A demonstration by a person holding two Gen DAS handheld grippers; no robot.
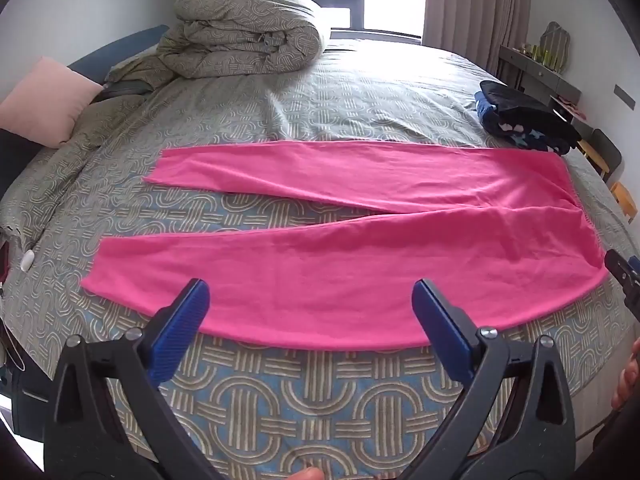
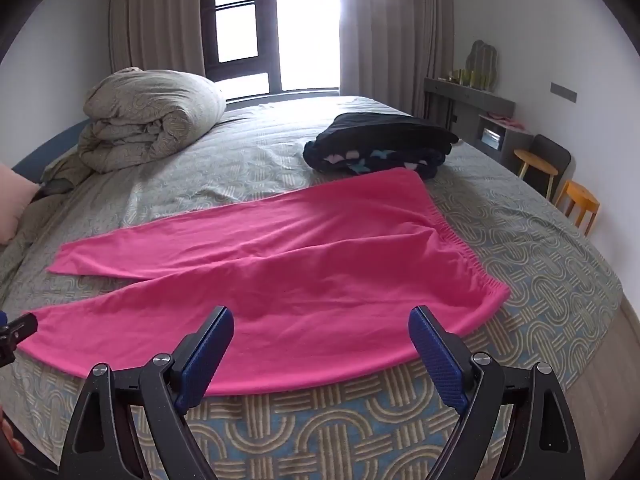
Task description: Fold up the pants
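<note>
Pink pants (image 1: 340, 248) lie flat across the patterned bed (image 1: 312, 396), legs spread in a V toward the left and waistband at the right. My left gripper (image 1: 310, 296) hovers open over the near leg's front edge, blue pads wide apart with nothing between them. In the right wrist view the same pants (image 2: 280, 256) show their gathered waistband (image 2: 464, 240) at the right. There my right gripper (image 2: 320, 322) stands open above the near hip area, holding nothing. The right gripper's tip (image 1: 620, 268) shows at the left wrist view's right edge.
A rolled duvet (image 1: 244, 28) sits at the bed's far left beside a pink pillow (image 1: 44, 100). Folded dark clothes (image 2: 380, 144) lie just beyond the waistband. A shelf unit (image 2: 480, 112), a chair and an orange stool (image 2: 580, 200) stand along the right wall.
</note>
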